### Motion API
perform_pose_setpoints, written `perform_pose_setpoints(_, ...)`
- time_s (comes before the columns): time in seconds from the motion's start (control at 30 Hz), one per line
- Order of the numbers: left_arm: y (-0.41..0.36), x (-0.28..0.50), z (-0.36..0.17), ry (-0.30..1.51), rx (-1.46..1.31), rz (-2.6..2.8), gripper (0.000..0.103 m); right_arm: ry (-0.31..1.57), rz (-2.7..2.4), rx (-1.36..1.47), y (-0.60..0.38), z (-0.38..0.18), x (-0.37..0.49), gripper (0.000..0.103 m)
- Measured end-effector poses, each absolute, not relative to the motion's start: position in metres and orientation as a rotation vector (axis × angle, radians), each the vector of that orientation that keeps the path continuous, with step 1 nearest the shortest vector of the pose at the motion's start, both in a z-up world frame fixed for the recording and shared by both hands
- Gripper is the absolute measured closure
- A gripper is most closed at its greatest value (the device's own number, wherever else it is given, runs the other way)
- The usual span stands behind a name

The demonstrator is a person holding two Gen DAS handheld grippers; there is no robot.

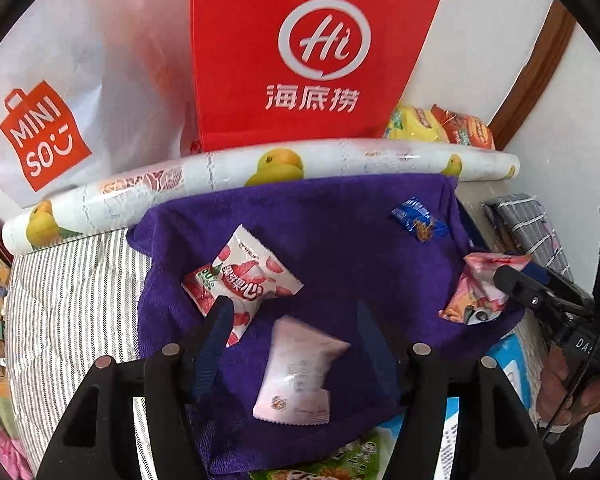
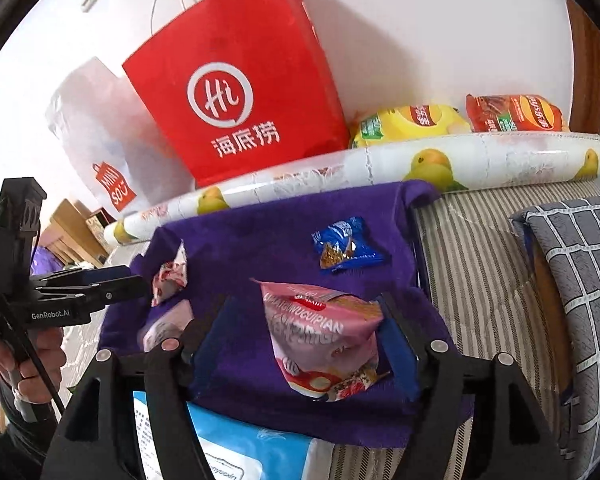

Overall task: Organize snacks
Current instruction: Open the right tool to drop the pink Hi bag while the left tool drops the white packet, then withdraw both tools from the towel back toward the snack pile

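A purple towel [image 1: 340, 240] [image 2: 268, 236] lies on a striped bed with several snack packets on it. My left gripper [image 1: 296, 312] is open above a pale pink packet [image 1: 300, 376], with a strawberry packet [image 1: 248, 280] by its left finger. My right gripper [image 2: 304, 316] is open around a pink snack bag [image 2: 324, 340], which leans against the right finger; in the left wrist view the bag [image 1: 476, 292] sits at the right. A small blue packet [image 1: 418, 220] [image 2: 346, 250] lies at the towel's far side.
A red paper bag [image 1: 300, 52] [image 2: 236, 92] and a white Miniso bag [image 1: 52, 132] stand against the wall behind a rolled duck-print sheet [image 1: 260, 176] [image 2: 420, 164]. Yellow and red chip bags [image 2: 460, 118] lie behind it. A grey checked pillow [image 2: 572, 280] is at right.
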State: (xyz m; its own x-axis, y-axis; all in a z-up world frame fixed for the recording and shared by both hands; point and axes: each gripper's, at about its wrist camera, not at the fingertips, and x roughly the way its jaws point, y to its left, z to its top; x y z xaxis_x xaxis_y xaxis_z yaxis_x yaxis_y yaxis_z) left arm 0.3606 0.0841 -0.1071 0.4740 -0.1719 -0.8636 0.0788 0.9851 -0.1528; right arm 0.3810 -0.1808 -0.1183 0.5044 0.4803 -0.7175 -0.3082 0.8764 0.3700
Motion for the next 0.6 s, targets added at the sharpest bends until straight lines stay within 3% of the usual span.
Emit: perform_pose_setpoints(0.6,0.083,0.329,-0.053,0.968,-0.133,-0.217,0.039,0.828,0.425,0.153,-0.181,-0.056,0.325,0.032)
